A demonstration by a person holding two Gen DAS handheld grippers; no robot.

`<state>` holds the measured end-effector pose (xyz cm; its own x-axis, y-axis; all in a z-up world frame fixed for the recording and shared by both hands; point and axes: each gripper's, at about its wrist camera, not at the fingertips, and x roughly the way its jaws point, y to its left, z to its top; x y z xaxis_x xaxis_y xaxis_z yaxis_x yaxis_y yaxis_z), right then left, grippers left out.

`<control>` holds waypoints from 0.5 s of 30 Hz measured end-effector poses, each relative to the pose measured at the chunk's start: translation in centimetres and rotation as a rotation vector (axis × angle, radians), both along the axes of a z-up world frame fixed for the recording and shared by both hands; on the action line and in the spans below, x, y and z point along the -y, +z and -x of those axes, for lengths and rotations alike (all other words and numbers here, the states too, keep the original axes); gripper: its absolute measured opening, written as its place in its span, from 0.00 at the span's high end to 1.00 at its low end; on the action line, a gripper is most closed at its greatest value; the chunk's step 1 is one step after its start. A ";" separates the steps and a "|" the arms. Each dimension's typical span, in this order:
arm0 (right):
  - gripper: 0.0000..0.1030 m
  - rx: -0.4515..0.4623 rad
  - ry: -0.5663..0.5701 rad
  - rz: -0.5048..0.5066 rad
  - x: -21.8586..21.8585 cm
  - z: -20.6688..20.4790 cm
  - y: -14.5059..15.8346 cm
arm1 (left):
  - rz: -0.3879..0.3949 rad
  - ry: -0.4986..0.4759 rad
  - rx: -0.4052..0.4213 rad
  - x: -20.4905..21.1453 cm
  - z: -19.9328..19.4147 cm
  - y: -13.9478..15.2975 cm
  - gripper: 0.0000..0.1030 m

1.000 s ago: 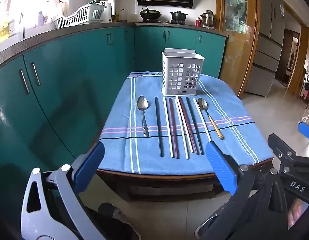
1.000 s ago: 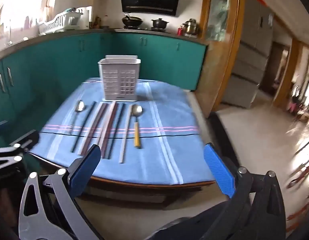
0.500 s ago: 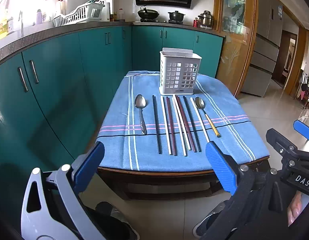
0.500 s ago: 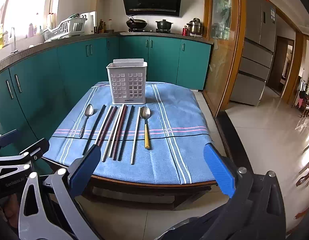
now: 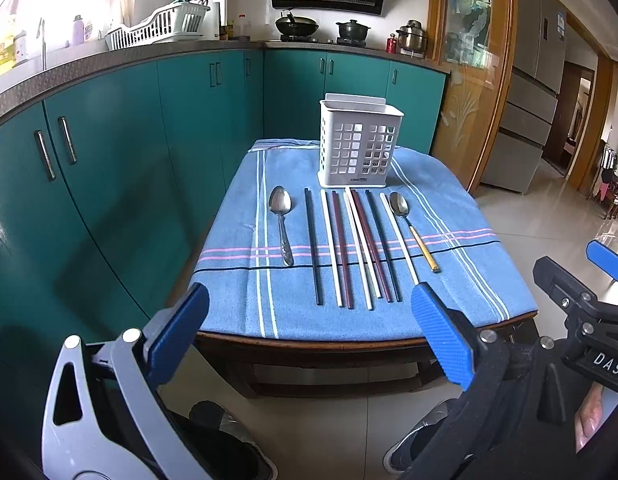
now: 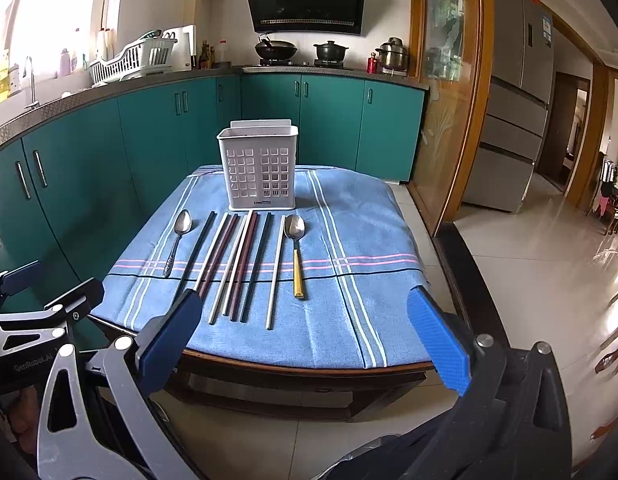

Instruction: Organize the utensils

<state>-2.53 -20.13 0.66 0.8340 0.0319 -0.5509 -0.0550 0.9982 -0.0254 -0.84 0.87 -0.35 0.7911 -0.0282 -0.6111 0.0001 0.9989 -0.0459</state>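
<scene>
A white perforated utensil holder (image 5: 359,148) (image 6: 260,166) stands upright at the far end of a small table under a blue striped cloth (image 5: 461,264) (image 6: 349,240). In front of it lie a silver spoon (image 5: 282,220) (image 6: 177,238), several chopsticks (image 5: 355,246) (image 6: 241,262) in black, white and dark red, and a gold-handled spoon (image 5: 409,226) (image 6: 296,252). My left gripper (image 5: 309,332) hovers open before the table's near edge, holding nothing. My right gripper (image 6: 299,334) is open too, just short of the same edge.
Teal kitchen cabinets (image 5: 109,168) run along the left and back. A wood-framed glass door (image 6: 449,92) stands to the right, with tiled floor (image 6: 529,264) beyond. The right gripper's body (image 5: 581,320) shows at the left view's right edge, the left one (image 6: 25,320) opposite.
The left view has drawn back slightly, so the table looks a bit smaller. The right view has swung left, bringing the table toward its centre. Both grippers stayed open; the utensils have not moved.
</scene>
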 end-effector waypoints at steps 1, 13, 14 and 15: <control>0.03 -0.001 0.000 0.000 0.0 0.0 0.0 | 0.002 -0.001 0.000 0.0 0.0 0.0 0.03; 0.03 -0.014 0.000 -0.018 0.2 -0.2 -0.3 | 0.000 -0.002 -0.003 0.1 0.1 -0.1 0.03; 0.03 -0.013 0.000 -0.018 0.2 -0.1 -0.3 | -0.001 -0.001 -0.003 0.1 0.1 -0.1 0.03; 0.03 -0.013 0.000 -0.019 0.3 -0.1 -0.3 | 0.000 -0.002 -0.004 0.1 0.1 -0.1 0.03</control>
<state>-2.39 -20.40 0.33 0.8266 0.0425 -0.5612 -0.0550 0.9985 -0.0053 -0.93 0.75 -0.42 0.7886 -0.0295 -0.6142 0.0020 0.9990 -0.0454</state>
